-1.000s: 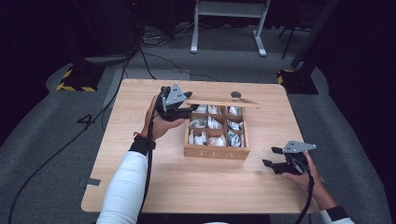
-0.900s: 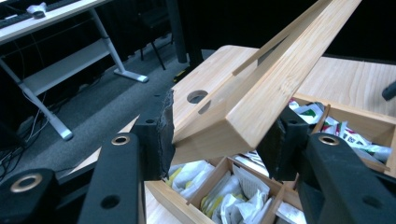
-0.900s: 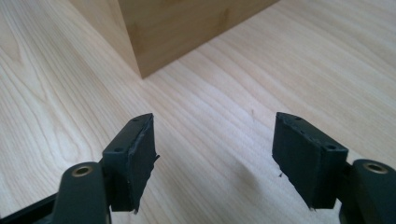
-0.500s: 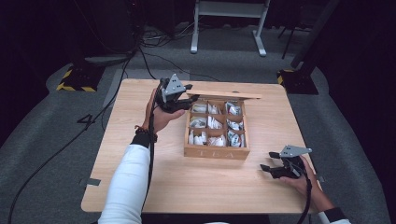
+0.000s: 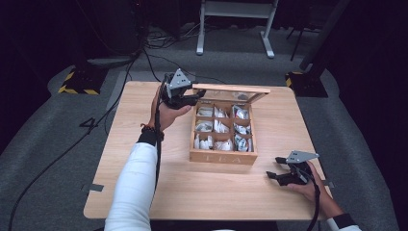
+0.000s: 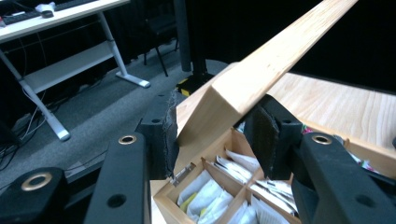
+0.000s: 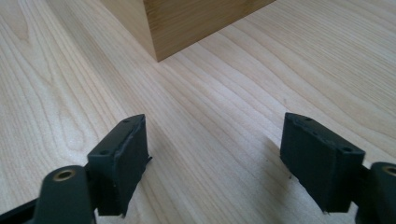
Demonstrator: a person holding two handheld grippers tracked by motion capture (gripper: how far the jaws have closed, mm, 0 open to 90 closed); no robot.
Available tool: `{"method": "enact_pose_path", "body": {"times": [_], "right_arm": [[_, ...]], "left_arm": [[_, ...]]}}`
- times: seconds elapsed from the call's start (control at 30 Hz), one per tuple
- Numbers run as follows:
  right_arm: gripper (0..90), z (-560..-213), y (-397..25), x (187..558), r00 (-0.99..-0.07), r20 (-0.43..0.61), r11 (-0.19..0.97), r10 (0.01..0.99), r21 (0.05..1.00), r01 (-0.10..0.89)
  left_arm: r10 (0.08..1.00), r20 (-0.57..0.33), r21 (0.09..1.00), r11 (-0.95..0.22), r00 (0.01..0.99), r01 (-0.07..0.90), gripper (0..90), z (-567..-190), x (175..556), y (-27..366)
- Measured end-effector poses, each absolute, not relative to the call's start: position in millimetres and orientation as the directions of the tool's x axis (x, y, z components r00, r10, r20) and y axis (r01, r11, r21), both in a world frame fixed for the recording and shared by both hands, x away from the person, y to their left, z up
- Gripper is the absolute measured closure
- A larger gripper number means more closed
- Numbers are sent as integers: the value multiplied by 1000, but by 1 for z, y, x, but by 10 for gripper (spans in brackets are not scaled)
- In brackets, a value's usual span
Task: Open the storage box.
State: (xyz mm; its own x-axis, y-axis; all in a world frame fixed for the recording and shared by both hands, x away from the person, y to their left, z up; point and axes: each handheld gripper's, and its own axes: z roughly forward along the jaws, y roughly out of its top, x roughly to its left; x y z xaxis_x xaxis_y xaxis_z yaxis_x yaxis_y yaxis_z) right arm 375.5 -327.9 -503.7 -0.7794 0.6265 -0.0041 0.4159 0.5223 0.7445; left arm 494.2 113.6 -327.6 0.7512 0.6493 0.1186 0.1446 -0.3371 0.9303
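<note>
Dark floor surrounds the bench (image 5: 144,187); the tea box (image 5: 223,132) sits mid-frame. Left tongs (image 6: 212,135) clamp its lid (image 6: 261,70) corner: swing it gently, hinge-wise. Right tongs (image 7: 215,163) gape, lower right.

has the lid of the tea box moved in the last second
Yes. The lid, held by the left gripper, has swung up from lying flat behind the box.
</note>
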Motion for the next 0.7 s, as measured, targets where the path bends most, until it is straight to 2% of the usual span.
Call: {"method": "enact_pose_path", "body": {"times": [0.17, 0.7], "right_arm": [[199, -504, -326, 376, -780, -4, 525, 626, 742, 418], [188, -504, -325, 376, -781, -6, 528, 625, 740, 417]], "left_arm": [[662, 97, 938, -311, 744, 155, 542, -325, 502, 113], [686, 56, 946, -269, 726, 181, 545, -318, 521, 111]]}}
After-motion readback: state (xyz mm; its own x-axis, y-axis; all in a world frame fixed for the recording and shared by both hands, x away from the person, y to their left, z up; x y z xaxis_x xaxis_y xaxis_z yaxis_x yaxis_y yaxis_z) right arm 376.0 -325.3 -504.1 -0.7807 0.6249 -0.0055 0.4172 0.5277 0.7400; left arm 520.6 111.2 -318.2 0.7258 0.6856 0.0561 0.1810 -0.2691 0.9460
